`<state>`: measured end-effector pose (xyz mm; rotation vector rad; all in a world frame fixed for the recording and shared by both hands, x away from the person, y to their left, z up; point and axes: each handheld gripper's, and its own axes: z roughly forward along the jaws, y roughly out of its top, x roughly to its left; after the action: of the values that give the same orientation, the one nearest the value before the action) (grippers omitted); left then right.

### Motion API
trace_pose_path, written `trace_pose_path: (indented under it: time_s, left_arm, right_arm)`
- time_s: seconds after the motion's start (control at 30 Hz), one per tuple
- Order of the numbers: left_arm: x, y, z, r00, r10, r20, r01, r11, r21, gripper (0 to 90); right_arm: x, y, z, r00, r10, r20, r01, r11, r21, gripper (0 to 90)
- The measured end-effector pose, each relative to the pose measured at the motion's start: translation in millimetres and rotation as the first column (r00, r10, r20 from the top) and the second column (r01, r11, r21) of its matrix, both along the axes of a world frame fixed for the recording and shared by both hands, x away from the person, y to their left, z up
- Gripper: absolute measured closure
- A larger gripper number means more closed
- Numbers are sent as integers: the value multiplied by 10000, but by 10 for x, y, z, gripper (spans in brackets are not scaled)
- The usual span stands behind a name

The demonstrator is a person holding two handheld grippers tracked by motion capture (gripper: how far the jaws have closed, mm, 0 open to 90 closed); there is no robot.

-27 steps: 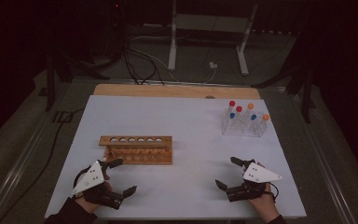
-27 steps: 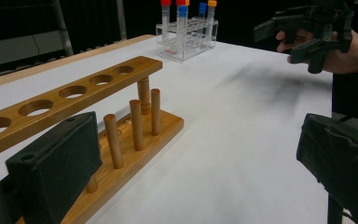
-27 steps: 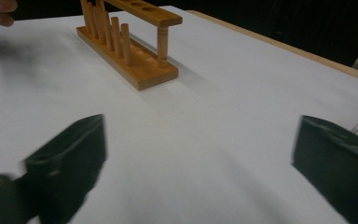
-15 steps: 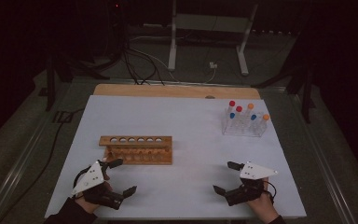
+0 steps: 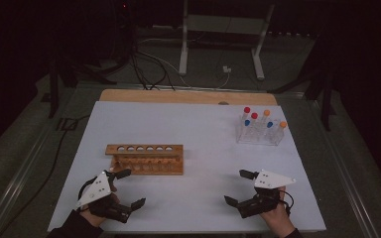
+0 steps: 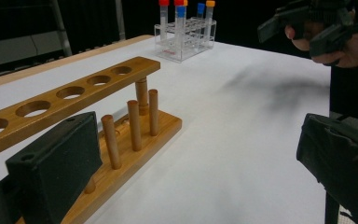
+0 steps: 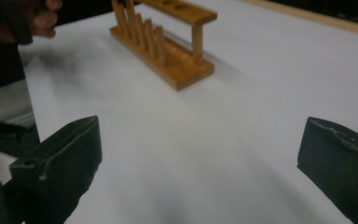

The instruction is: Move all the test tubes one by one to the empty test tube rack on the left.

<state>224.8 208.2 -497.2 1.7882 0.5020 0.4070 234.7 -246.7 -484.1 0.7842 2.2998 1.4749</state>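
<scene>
- The high view shows the white table sheet (image 5: 198, 148) whole, with a wooden test-tube rack (image 5: 145, 158) of six round holes lying left of centre, at about ten o'clock from the sheet's middle.
- The left gripper (image 5: 126, 188) sits at seven o'clock on the sheet, its black jaws spread wide with nothing between them; the wooden rack lies just beyond its upper jaw, not touching.
- The right gripper (image 5: 238, 187) sits at five o'clock, jaws likewise wide apart and holding nothing, well apart from the rack.
- A clear plastic tube stand (image 5: 258, 135) with red-, blue- and orange-capped tubes stands at two o'clock.
- The left gripper view adds what the high view hides: the rack's row of upright wooden pegs (image 6: 134, 125) on its base, and the capped tubes (image 6: 181, 23) standing upright in the clear stand.
- A small red mark shows on the stand's front there, too blurred to read.
- The right gripper view shows the rack's far end post (image 7: 196, 41).
</scene>
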Motion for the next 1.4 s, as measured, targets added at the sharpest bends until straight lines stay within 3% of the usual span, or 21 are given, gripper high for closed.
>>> trace_pose_path:
  time_s: [0.2, 0.33, 0.4, 0.43, 0.5, 0.67, 1.0, 1.07, 1.13, 1.17, 1.2, 1.33, 1.37, 1.4]
  left_arm:
    - [7, -3, -4, 10000, -1, -21, 1, 10000, 1, 5]
    - [3, 1, -1, 10000, 8, -15, -8, 10000, -17, 4]
    - [2, 1, -2, 10000, 10, -22, -10, 10000, -16, 4]
    - [2, 1, -2, 10000, 16, 0, -16, 10000, -6, 5]
    - [3, 1, -2, 10000, -8, -23, 8, 10000, -30, 4]
    - [2, -2, -3, 10000, 3, 11, -3, 10000, 5, 4]
    - [-1, 5, 1, 10000, -3, -15, 3, 10000, -72, 4]
    - [-1, 4, 0, 10000, -15, -23, 15, 10000, -66, 4]
    - [-2, 3, 0, 10000, -16, -11, 16, 10000, -46, 4]
    - [-2, 2, 0, 10000, -20, -14, 20, 10000, -47, 4]
    - [-1, 2, -1, 10000, -25, -17, 25, 10000, -50, 4]
    - [-1, 3, -2, 10000, -16, -22, 16, 10000, -54, 4]
    - [-1, 3, -2, 10000, -16, -19, 15, 10000, -55, 4]
    - [-1, 3, -2, 10000, -6, -16, 6, 10000, -47, 4]
  right_arm:
    - [38, -36, 153, 9992, -268, 310, 259, 9992, 309, 0]
    - [142, -103, 295, 9928, -949, 737, 925, 9951, 352, 0]
    - [171, -124, 316, 9919, -1037, 731, 1008, 9940, 424, 0]
    - [221, -164, 349, 9868, -1396, 824, 1358, 9895, 493, 0]
    - [248, -187, 363, 9851, -1517, 814, 1474, 9875, 564, 0]
    - [407, -302, 419, 9689, -2286, 943, 2235, 9727, 624, 0]
    - [664, -438, 459, 9379, -3266, 1170, 3267, 9450, 189, 0]
    - [709, -461, 459, 9292, -3509, 1163, 3501, 9363, 280, 0]
    - [768, -476, 450, 9131, -3902, 1186, 3902, 9204, 243, 0]
    - [768, -476, 450, 9131, -3902, 1186, 3902, 9204, 243, 0]
    - [832, -499, 440, 9014, -4201, 1048, 4195, 9073, 289, 0]
    - [940, -564, 422, 8699, -4855, 868, 4837, 8742, 420, 0]
    - [963, -580, 418, 8638, -4976, 793, 4960, 8674, 395, 0]
    - [963, -580, 418, 8638, -4976, 793, 4960, 8674, 395, 0]
